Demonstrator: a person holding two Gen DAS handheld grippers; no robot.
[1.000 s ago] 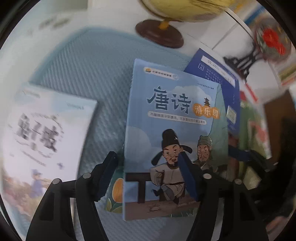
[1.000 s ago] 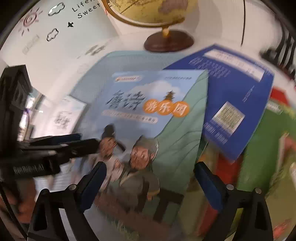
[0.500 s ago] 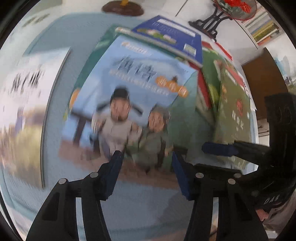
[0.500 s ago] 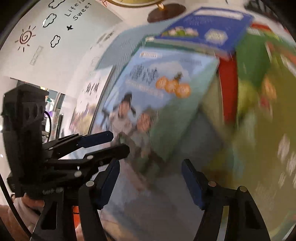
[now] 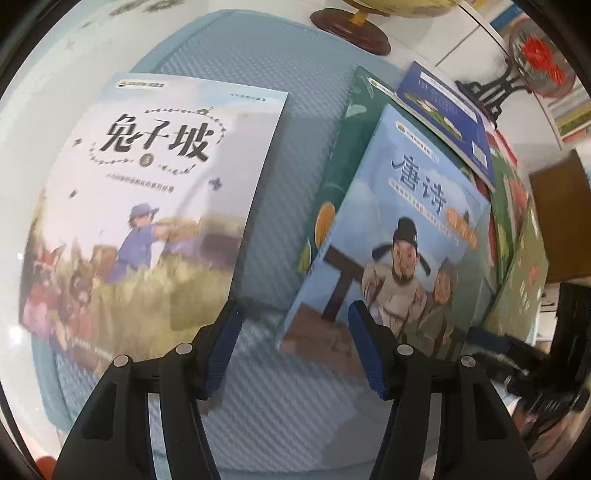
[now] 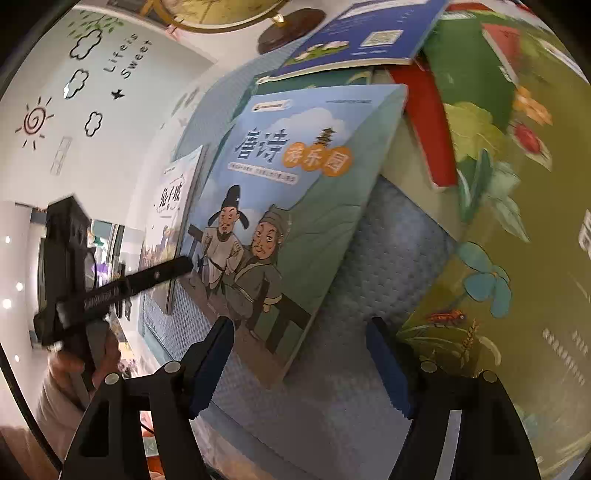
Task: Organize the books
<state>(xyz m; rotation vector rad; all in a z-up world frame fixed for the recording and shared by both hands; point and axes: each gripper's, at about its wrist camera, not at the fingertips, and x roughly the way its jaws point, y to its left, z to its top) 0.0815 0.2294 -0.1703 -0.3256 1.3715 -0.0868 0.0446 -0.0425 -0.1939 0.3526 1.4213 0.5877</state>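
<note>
Between the blue fingers [image 5: 221,354] of the left gripper [image 5: 295,347] lies only the blue mat [image 5: 280,417]. They stand spread, and have just been opening a bit, with nothing in them. Just past them on the left, a white rabbit book [image 5: 147,206] lies flat on the mat. On the right, a blue poem book [image 5: 399,240] with two men on its cover lies tilted, its far part resting on a pile of books. Only this view shows a dark blue book [image 5: 450,118] lying on top of the pile beside a black stand with a red flower plate [image 5: 539,62].

Close to the right gripper [image 6: 299,362], whose jaws are also spread and have just been opening with nothing held, the near corner of the poem book [image 6: 295,206] hangs above the mat. Only this view shows a big green book [image 6: 517,240] with leaves and bugs on the right, a red book [image 6: 424,122] under it, and the left gripper seen from the side [image 6: 110,291] with a hand [image 6: 92,354] holding it.

Farther back on the white tabletop [image 5: 92,33] stands a globe on a brown foot [image 6: 288,29]. A white wall [image 6: 110,110] has cloud, sun and star stickers.
</note>
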